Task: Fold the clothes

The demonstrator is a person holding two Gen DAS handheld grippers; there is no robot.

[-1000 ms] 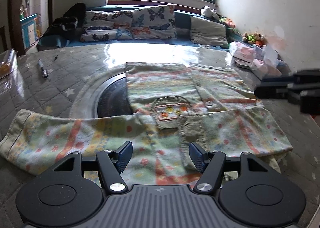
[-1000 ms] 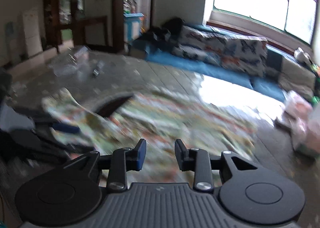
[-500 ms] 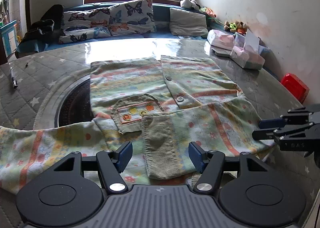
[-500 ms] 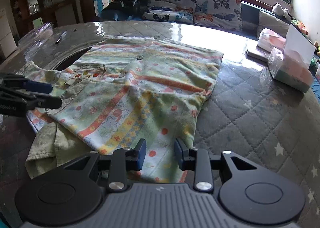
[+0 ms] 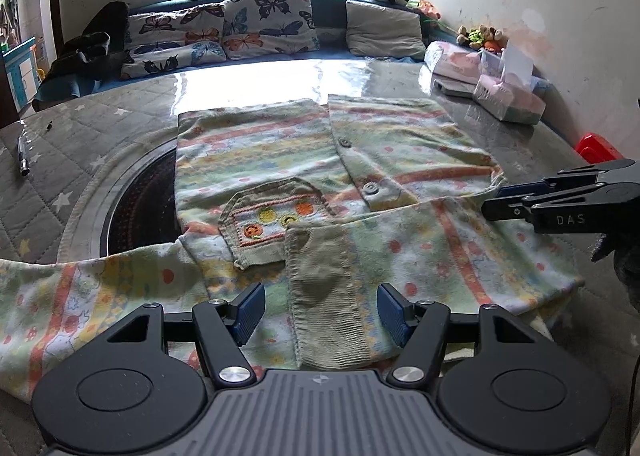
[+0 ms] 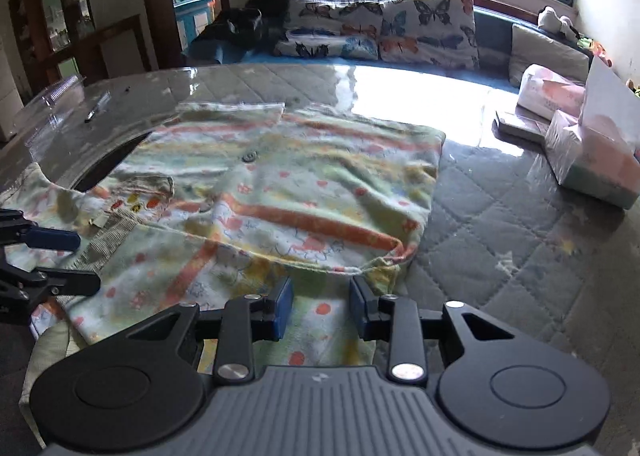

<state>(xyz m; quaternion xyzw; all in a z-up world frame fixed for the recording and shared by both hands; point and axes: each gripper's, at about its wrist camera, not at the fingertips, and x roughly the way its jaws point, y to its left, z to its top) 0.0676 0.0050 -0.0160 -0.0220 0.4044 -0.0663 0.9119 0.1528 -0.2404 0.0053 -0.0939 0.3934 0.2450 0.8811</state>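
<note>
The pale green knitted baby cardigan with orange stripes (image 5: pixel 304 159) lies flat on the grey quilted table (image 5: pixel 100 127), soft, light and floppy I think, so I would pinch its ribbed cuff (image 5: pixel 324 296) between my left gripper (image 5: pixel 320 314), whose jaws stand apart and empty like those of my right gripper (image 6: pixel 320 306).

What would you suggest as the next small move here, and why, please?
Probably lower the left claw onto the ribbed cuff lying between its open fingers and close. One sleeve is already folded across the cardigan; the other sleeve lies spread out, and the right claw holds nothing.
</note>
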